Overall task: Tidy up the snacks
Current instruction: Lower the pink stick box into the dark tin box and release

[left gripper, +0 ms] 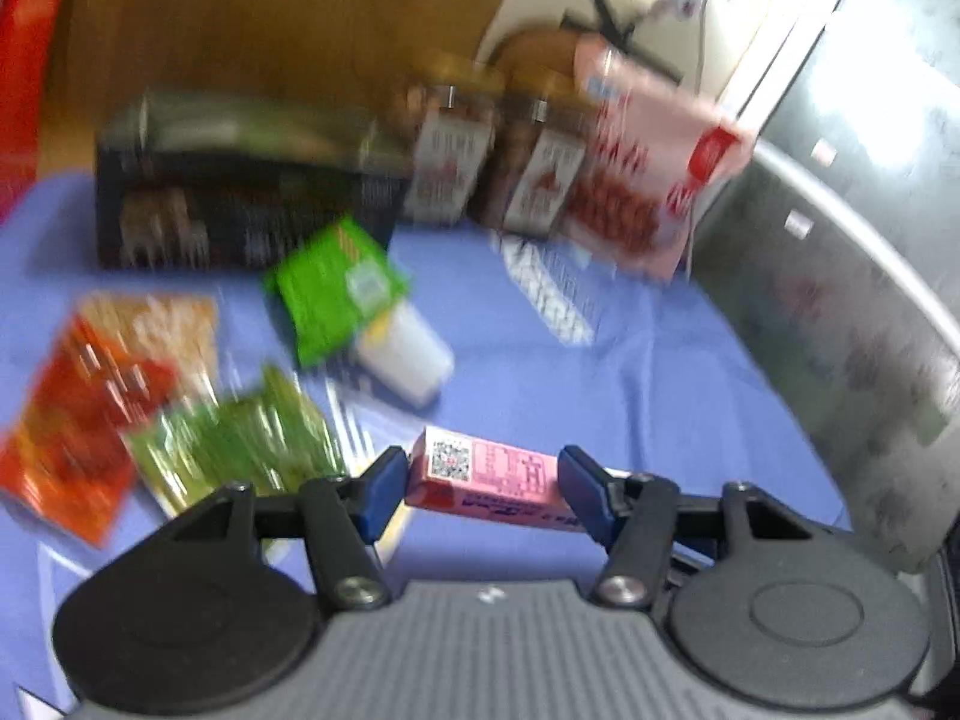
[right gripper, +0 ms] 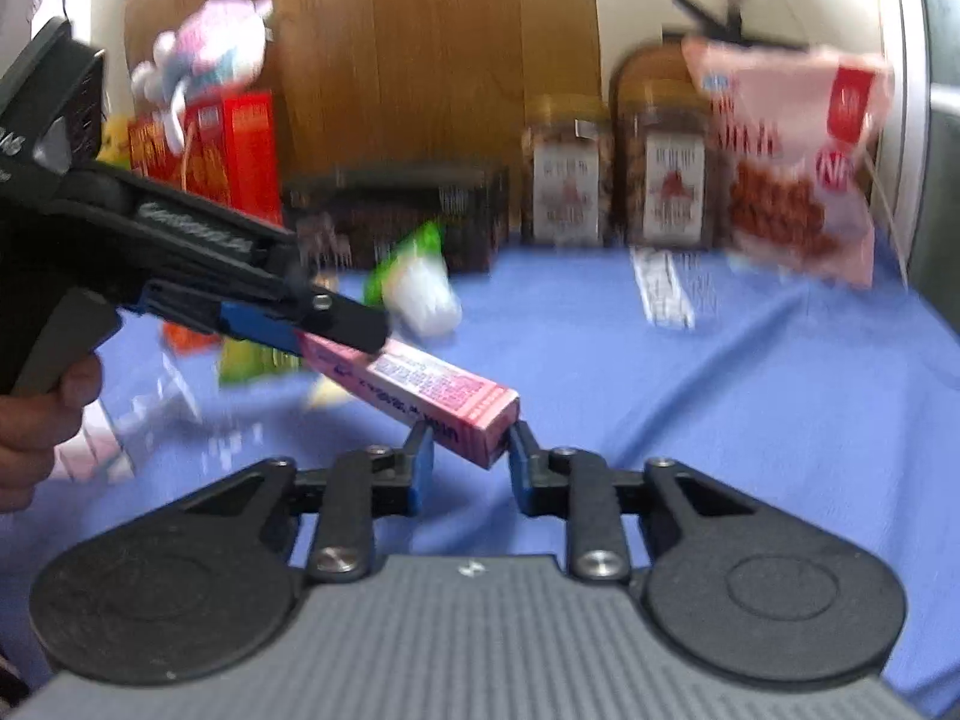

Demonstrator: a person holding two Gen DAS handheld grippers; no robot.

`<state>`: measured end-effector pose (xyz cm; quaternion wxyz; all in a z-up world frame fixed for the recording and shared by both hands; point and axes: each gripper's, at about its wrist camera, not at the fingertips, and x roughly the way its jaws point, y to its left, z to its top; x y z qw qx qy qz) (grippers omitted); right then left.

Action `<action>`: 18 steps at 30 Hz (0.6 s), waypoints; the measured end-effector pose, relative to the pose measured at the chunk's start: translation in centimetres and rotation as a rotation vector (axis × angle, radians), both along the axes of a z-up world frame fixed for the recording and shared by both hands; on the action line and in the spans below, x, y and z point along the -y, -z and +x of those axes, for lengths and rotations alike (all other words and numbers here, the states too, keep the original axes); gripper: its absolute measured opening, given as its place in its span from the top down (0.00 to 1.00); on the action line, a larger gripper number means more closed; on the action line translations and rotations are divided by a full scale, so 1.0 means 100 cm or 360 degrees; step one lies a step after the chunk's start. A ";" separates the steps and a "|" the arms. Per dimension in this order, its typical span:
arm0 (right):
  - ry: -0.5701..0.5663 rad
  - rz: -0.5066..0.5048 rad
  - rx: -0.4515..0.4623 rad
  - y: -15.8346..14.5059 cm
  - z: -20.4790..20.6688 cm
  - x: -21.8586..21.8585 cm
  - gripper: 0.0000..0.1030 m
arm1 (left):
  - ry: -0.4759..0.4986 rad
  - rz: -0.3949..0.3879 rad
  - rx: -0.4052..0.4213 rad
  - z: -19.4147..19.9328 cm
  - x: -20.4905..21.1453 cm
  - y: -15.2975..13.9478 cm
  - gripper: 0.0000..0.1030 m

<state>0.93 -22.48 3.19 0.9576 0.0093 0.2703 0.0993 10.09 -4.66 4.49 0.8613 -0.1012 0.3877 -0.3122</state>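
Held thing: a long pink snack box (right gripper: 420,396) is off the blue tablecloth (right gripper: 720,420), carried in the air between the two tools.
Long axis: in the right wrist view it runs from far left down to near centre; its near end sits right at the right gripper (right gripper: 471,450).
Left gripper (left gripper: 480,489): its blue pads press the box's two long sides, so it is pinching the box across its width, near the far-left end as the right wrist view shows.
Right gripper state: jaws partly spread around the box's near end; the right pad looks to touch the corner, the left pad seems just clear. Whether it truly grips I cannot tell through the blur.
Nearer hand: both are at the box; the left one has the firm hold, so I judge a hand-over or a two-handed placing is under way.
Person: a hand (right gripper: 36,420) wraps the left tool's handle at the left edge.
Far row: a dark box (left gripper: 240,210) at left, two jars (left gripper: 444,162) with white labels in the middle, and a pink snack bag (left gripper: 648,180) at right, leaning against a grey metal cabinet (left gripper: 840,300).
Loose on the cloth: a green packet (left gripper: 336,288) with a white cup-like pot (left gripper: 408,354) just beside it, an orange-red packet (left gripper: 90,396) and a green striped packet (left gripper: 240,438) at near left.
In the way: the cloth between the box and the far row is mostly bare on the right; the loose packets crowd the left.
Risk: a long box held at one end could swing if the left pads slacken.
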 end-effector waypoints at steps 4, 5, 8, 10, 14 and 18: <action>-0.0086 0.0031 0.0106 -0.023 0.038 -0.009 0.72 | -0.0111 -0.0013 0.0139 0.019 -0.017 -0.036 0.46; -0.0114 0.0037 0.0154 -0.029 0.052 -0.010 0.72 | -0.0144 -0.0021 0.0160 0.029 -0.022 -0.044 0.46; -0.0142 0.0049 0.0245 -0.041 0.099 -0.014 0.71 | -0.0234 -0.0054 0.0194 0.069 -0.031 -0.062 0.46; -0.0149 0.0086 0.0241 -0.043 0.137 -0.014 0.71 | -0.0293 -0.0055 0.0205 0.098 -0.032 -0.065 0.46; -0.0133 0.0048 0.0166 -0.028 0.195 -0.023 0.71 | -0.0405 -0.0065 0.0133 0.152 -0.035 -0.053 0.46; -0.0118 0.0049 0.0077 -0.011 0.220 -0.033 0.67 | -0.0481 -0.0047 0.0094 0.185 -0.037 -0.032 0.46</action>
